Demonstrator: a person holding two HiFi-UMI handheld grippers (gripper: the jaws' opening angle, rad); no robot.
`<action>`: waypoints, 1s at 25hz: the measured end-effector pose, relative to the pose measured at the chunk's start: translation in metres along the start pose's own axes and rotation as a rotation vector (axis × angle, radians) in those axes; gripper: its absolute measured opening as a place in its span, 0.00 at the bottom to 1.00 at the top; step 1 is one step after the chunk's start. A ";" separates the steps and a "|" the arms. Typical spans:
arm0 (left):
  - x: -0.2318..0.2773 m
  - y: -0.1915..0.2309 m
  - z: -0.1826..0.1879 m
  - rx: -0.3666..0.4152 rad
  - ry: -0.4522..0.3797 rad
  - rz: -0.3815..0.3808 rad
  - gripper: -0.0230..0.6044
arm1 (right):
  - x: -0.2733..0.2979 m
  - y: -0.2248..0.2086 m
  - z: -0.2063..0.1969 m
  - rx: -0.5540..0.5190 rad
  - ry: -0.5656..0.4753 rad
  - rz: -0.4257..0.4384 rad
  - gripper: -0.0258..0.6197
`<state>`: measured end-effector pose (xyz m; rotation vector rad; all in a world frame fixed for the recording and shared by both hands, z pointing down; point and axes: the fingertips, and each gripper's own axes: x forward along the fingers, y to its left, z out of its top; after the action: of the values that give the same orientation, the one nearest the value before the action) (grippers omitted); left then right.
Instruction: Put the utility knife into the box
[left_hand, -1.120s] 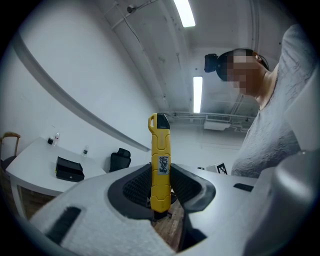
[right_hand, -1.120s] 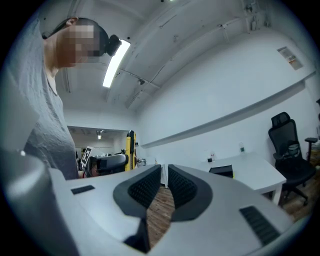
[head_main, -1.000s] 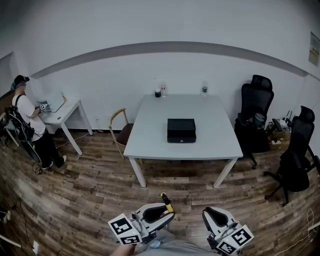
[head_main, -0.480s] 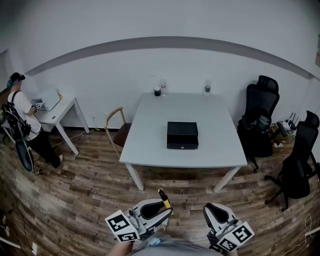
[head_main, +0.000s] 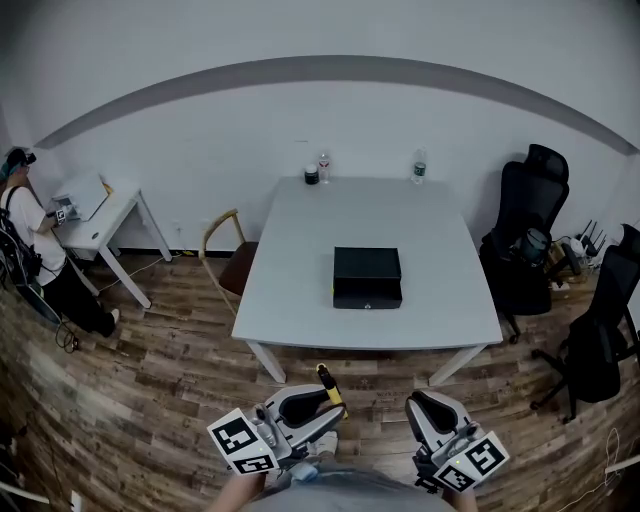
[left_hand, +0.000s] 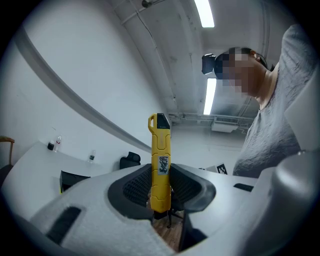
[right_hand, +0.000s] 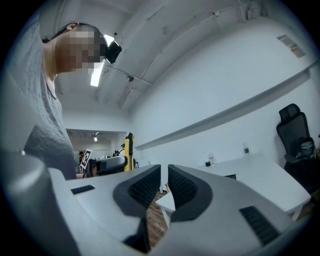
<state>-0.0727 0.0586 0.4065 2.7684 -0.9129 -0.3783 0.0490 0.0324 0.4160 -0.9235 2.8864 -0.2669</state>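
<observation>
- The left gripper (left_hand: 161, 186) was clamped on a yellow utility knife (left_hand: 160, 159), its two dark ribbed pads pressing the lower part of the handle from either side.
- The knife stood upright between the jaws, with its black-tipped end sticking well above them and a small printed label on its body.
- In the head view this gripper was low in the frame, over the wooden floor (head_main: 150, 390) and short of the table's near edge, so the knife was well apart from the box.
- The right gripper (right_hand: 164, 186) held nothing; its jaws were drawn almost together, leaving only a thin slit through which floor and a table leg showed.
- It hung beside the left gripper at about the same height, also short of the table.
- The black box (head_main: 367, 277) lay near the middle of the white table (head_main: 290, 300), closer to the near edge than to the wall.
- Two clear bottles (head_main: 323, 168) and a small dark container (head_main: 312, 177) stood along the table's far edge.
- A wooden chair (head_main: 228, 252) stood at the table's left side, and two black office chairs (head_main: 530, 225) stood to its right.
- Far to the left, a person (head_main: 28, 255) stood at a small white desk (head_main: 105, 215).
</observation>
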 end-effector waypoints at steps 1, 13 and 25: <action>0.002 0.009 0.003 0.000 0.001 0.000 0.23 | 0.007 -0.005 0.002 0.001 -0.001 -0.004 0.09; 0.027 0.109 0.035 0.012 0.002 -0.037 0.23 | 0.101 -0.052 0.022 -0.023 -0.010 -0.031 0.09; 0.034 0.159 0.036 -0.006 0.020 -0.060 0.23 | 0.142 -0.066 0.020 -0.047 0.025 -0.058 0.09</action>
<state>-0.1454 -0.0915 0.4088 2.7942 -0.8244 -0.3612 -0.0258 -0.1063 0.4039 -1.0200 2.9036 -0.2180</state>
